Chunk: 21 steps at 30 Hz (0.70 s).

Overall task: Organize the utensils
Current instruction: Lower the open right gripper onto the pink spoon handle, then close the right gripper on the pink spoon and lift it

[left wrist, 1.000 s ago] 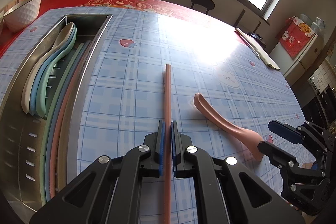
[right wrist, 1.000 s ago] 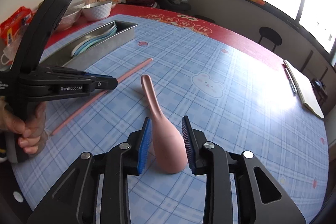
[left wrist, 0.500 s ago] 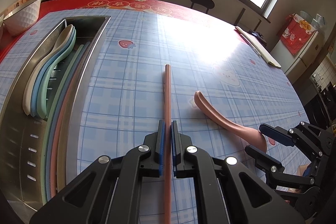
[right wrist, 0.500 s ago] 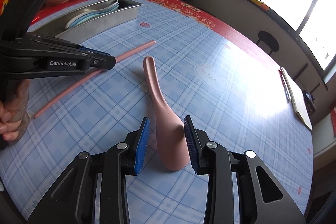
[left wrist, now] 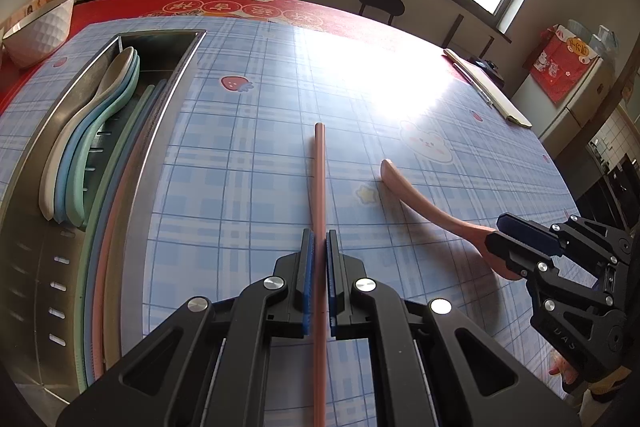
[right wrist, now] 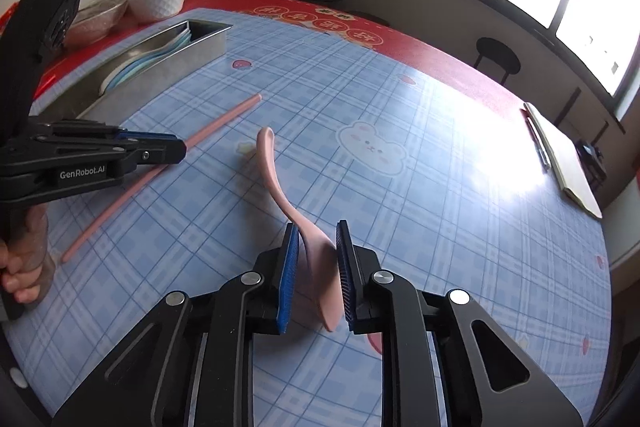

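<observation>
My left gripper (left wrist: 320, 239) is shut on a pink chopstick (left wrist: 319, 167) that lies along the blue checked tablecloth; it also shows in the right wrist view as the left gripper (right wrist: 180, 149) on the chopstick (right wrist: 224, 119). My right gripper (right wrist: 318, 227) is closing on the bowl of a pink spoon (right wrist: 272, 167), which has tipped onto its edge between the blue pads. The left wrist view has the spoon (left wrist: 424, 207) running into the right gripper (left wrist: 498, 237). A steel tray (left wrist: 168, 99) at left holds stacked spoons (left wrist: 92, 131) and several chopsticks.
A white bowl (left wrist: 40, 27) stands beyond the tray on the red cloth. A notebook with a pen (left wrist: 488, 87) lies at the table's far right edge. A black stool (left wrist: 380, 3) stands behind the table. A person's hand (right wrist: 24, 267) grips the left handle.
The right gripper's jaws have narrowed onto the spoon's bowl, and the spoon has rolled from flat onto its edge. The left gripper and its chopstick have kept still.
</observation>
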Each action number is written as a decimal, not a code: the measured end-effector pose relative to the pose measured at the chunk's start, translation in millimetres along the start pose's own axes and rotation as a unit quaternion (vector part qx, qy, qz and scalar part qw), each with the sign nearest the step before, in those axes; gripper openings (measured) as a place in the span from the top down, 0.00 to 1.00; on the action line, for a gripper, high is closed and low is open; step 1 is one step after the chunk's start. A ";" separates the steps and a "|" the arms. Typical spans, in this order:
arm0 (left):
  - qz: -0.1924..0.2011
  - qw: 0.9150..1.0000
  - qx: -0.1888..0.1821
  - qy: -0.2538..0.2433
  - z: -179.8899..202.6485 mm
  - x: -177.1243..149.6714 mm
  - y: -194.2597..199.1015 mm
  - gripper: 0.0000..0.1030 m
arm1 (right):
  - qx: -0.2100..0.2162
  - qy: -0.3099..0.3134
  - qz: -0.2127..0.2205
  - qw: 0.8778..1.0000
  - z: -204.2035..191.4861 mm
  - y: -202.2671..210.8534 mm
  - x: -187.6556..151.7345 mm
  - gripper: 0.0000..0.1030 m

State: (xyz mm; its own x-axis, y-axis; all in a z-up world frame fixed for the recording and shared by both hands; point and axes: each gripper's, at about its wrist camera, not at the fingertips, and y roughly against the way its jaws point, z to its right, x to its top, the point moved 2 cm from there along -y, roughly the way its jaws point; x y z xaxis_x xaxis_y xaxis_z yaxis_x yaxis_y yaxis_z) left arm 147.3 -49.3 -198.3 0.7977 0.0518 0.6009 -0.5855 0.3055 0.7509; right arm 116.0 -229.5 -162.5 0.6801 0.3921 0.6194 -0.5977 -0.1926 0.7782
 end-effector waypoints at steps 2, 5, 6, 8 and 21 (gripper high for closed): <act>0.000 1.000 0.000 0.000 0.2 -0.1 0.0 0.94 | 0.009 -0.016 -0.002 1.000 6.3 -2.7 0.9 0.86; 0.000 1.000 0.000 0.000 0.4 -0.1 0.0 0.94 | 0.025 -0.036 -0.012 0.999 13.2 -10.8 1.6 0.86; 0.000 1.000 0.000 0.000 0.5 -0.1 0.0 0.94 | 0.033 -0.038 -0.016 0.999 12.5 -13.2 1.5 0.86; 0.000 1.000 0.000 0.000 0.6 -0.2 0.0 0.94 | 0.041 -0.033 -0.020 0.998 8.5 -16.6 1.5 0.86; 0.000 1.000 0.001 -0.003 2.4 -0.7 -0.3 0.94 | 0.072 0.003 -0.032 0.997 -18.0 -36.2 21.9 0.86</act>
State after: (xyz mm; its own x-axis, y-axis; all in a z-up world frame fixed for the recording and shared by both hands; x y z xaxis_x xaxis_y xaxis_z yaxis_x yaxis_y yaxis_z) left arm 146.6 -51.7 -198.3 0.7972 0.0460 0.6020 -0.5851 0.3042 0.7517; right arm 144.9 -197.8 -178.9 0.7117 0.4129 0.5684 -0.4863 -0.2942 0.8227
